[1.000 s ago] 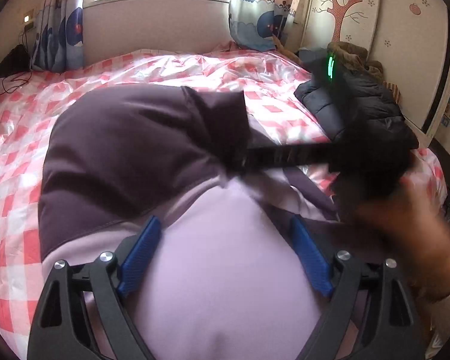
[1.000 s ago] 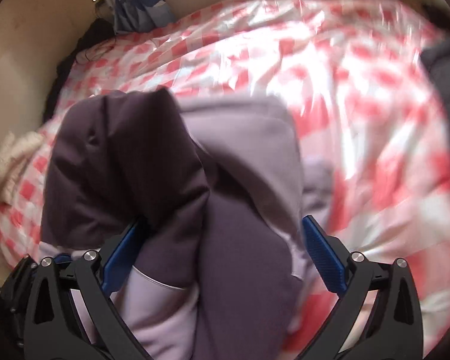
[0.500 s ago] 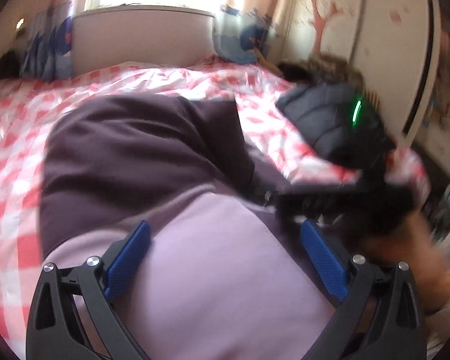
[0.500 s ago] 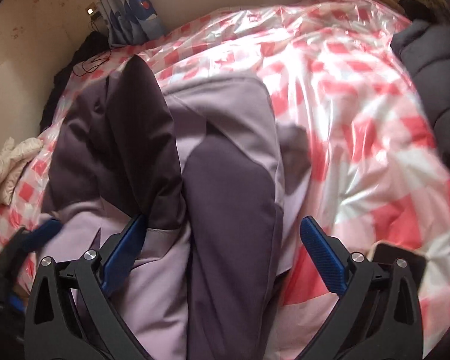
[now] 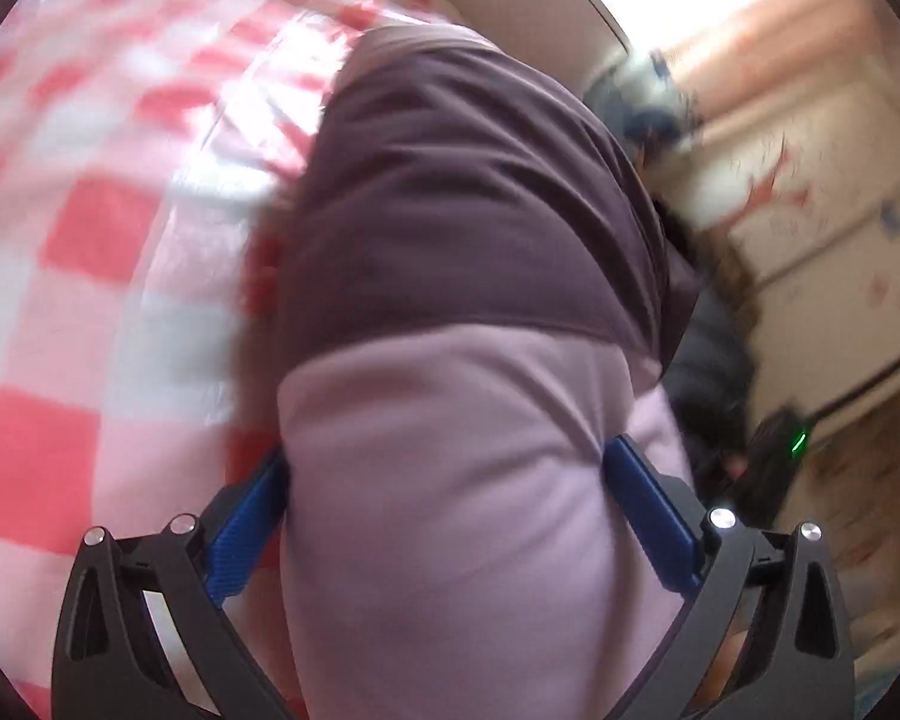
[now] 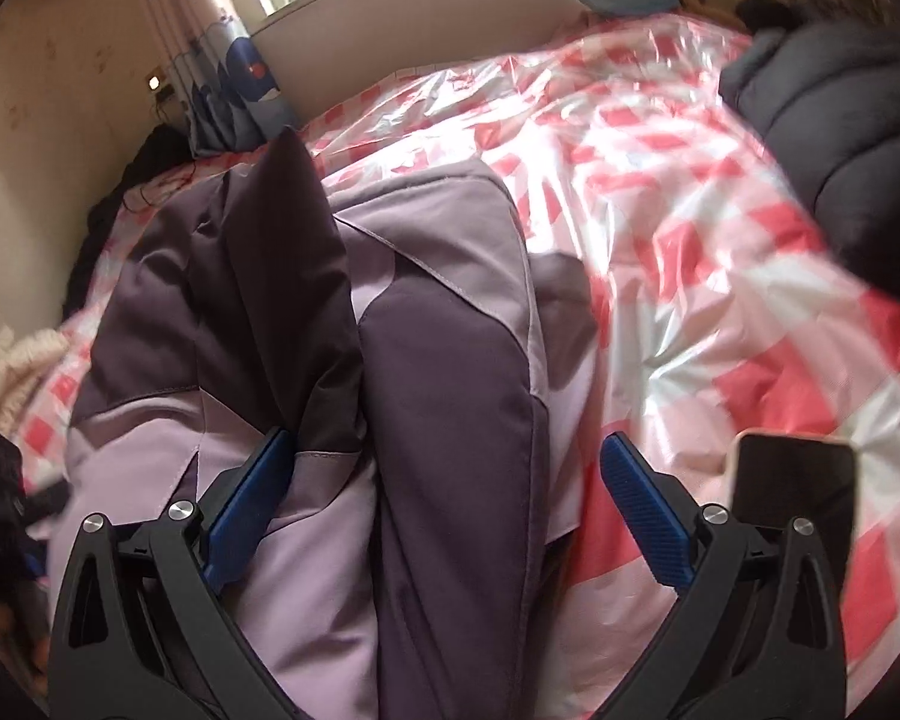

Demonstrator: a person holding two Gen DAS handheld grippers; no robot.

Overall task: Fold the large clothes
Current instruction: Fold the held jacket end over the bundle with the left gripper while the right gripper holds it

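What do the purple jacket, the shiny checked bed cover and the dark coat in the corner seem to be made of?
Purple jacket: smooth matte woven fabric, probably synthetic, in dark and lilac panels with stitched seams and soft creases.
Checked bed cover: red-and-white cloth apparently under a clear plastic sheet, judging by the glare and crinkles.
Dark coat: looks like quilted padded nylon, given its puffy stitched sections; too blurred to be sure.

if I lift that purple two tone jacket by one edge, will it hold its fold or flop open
Probably flops: the jacket shows soft creases and drapes over itself, so it looks limp. Its padded look suggests some bulk, though likely light. On the glossy plastic sheet covering the bed, it may slide when pushed.
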